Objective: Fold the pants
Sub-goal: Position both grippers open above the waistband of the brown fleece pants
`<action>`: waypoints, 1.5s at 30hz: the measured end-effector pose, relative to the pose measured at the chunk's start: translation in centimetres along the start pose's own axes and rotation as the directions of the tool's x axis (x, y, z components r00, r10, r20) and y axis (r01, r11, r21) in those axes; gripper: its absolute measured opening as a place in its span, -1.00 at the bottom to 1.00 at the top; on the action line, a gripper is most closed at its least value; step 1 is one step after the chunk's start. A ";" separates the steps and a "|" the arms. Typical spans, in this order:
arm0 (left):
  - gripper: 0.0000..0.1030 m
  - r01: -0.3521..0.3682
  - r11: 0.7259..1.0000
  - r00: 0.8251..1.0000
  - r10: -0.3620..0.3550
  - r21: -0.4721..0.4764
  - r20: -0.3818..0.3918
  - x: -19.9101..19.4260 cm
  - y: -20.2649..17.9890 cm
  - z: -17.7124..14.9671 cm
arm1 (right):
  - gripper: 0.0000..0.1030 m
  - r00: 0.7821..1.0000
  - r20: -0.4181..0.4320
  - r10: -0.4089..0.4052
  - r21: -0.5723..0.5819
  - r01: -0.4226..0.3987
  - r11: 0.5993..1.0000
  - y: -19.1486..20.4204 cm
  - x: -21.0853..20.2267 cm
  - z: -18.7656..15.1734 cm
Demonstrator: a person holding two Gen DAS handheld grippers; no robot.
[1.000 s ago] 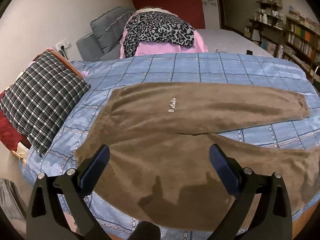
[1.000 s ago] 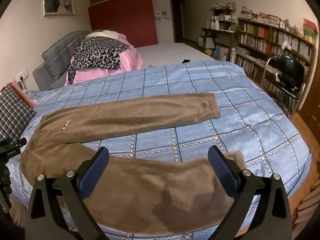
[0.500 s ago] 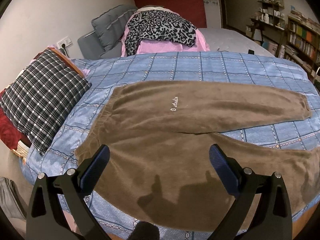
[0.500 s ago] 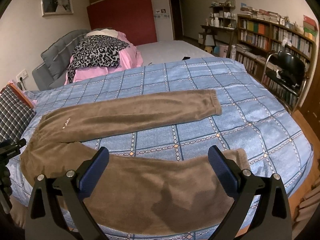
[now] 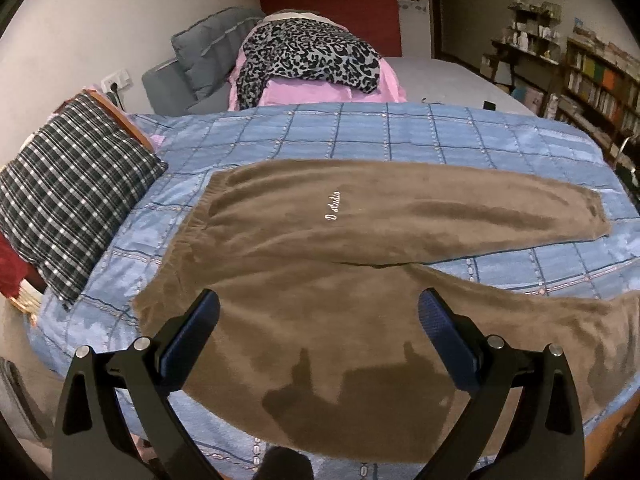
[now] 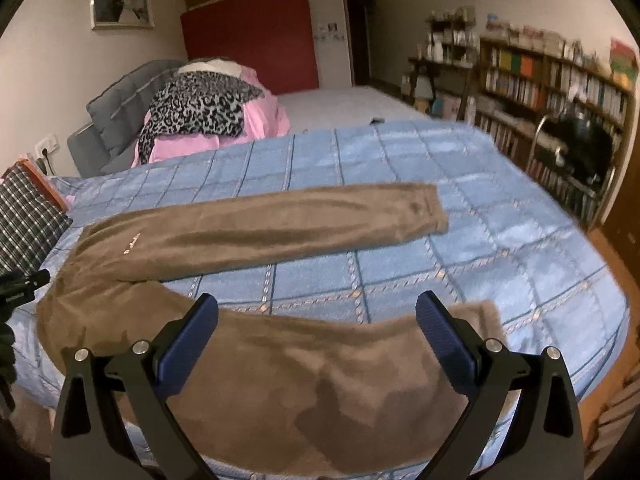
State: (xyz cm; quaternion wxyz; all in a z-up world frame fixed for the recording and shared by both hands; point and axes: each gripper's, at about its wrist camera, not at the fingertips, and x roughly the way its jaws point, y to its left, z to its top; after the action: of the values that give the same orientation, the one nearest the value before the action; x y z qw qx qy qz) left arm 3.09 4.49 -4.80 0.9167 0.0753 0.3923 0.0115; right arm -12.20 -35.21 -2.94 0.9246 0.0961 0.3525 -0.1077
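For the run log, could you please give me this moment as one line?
stage: pre-grasp | pants: flat on quilt, legs apart | left tool: open, empty | right tool: open, empty

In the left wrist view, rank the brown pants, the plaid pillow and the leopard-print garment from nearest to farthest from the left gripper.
1. brown pants: directly under the open left gripper.
2. plaid pillow: off to the left.
3. leopard-print garment: far back, on pink bedding.

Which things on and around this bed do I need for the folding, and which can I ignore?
Needed:
brown pants
left gripper
right gripper
blue checked bedspread as work surface

Ignore:
plaid pillow
leopard-print garment
pink bedding
bookshelves
black chair
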 end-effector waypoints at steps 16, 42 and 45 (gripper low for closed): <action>0.95 -0.001 1.000 1.000 0.001 0.014 0.000 1.0 -0.2 -0.1 | 0.91 0.998 -0.058 -0.038 0.062 0.042 0.997 -1.8 2.2 -0.6; 0.95 -0.022 1.000 0.997 0.022 0.002 -0.080 4.7 0.4 0.1 | 0.91 0.990 -0.133 -0.044 0.137 0.063 0.989 -4.2 5.9 -1.9; 0.95 -0.029 1.000 0.996 0.029 0.002 -0.089 5.2 0.5 0.2 | 0.91 0.989 -0.142 -0.045 0.139 0.065 0.988 -4.3 6.4 -1.9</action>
State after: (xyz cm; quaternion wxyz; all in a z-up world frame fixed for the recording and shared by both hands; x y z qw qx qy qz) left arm 6.88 5.34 -8.33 0.8980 0.0805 0.4317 0.0279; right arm -9.94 -39.71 -9.08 0.8853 0.1597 0.4095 -0.1514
